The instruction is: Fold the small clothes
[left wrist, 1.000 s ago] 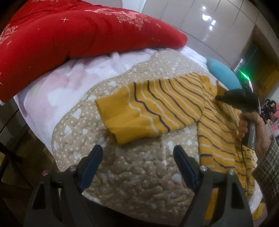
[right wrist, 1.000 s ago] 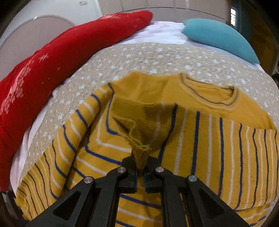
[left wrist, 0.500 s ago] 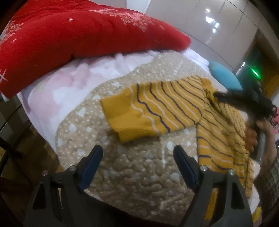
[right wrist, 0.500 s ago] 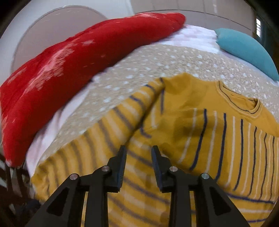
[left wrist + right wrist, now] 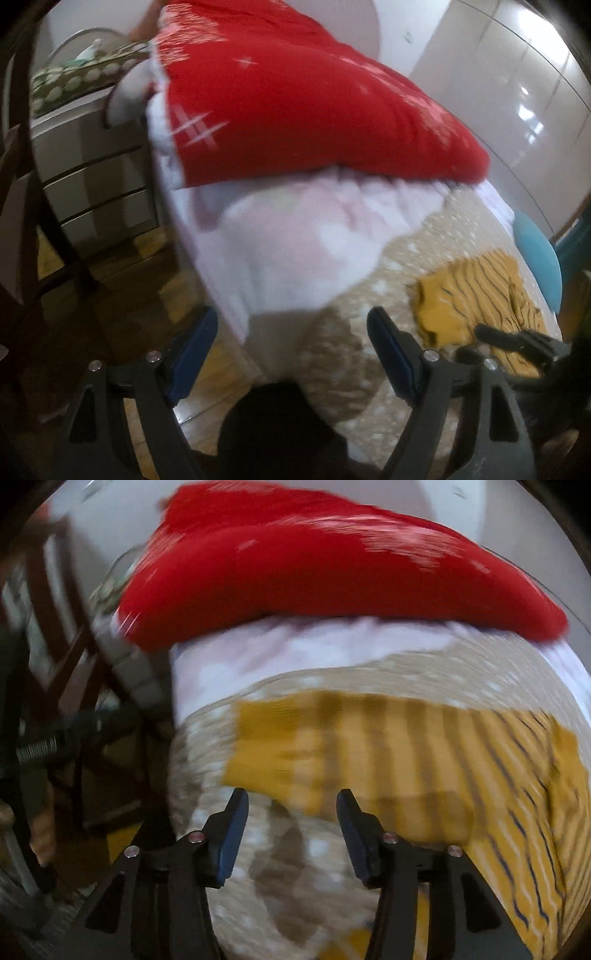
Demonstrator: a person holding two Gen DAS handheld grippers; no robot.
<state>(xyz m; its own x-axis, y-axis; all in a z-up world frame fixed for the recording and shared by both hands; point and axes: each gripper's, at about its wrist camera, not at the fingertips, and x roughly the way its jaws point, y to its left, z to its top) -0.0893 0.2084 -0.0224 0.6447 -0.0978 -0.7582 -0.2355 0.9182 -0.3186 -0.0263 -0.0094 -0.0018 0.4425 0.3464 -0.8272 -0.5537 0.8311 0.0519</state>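
Both grippers, left (image 5: 291,354) and right (image 5: 291,834), gape empty, off the sweater (image 5: 406,753). It lies flat on the bed (image 5: 369,672), one sleeve apparently folded in; remaining folds undone, I judge.

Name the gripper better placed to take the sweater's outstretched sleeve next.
Right. The right gripper is open just short of the striped sweater's sleeve cuff; the left gripper points off the bed edge.

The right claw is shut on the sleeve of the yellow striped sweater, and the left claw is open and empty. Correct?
Not quite. The right wrist view shows the right claw open and empty, short of the yellow striped sweater. The left claw is open and empty, as stated.
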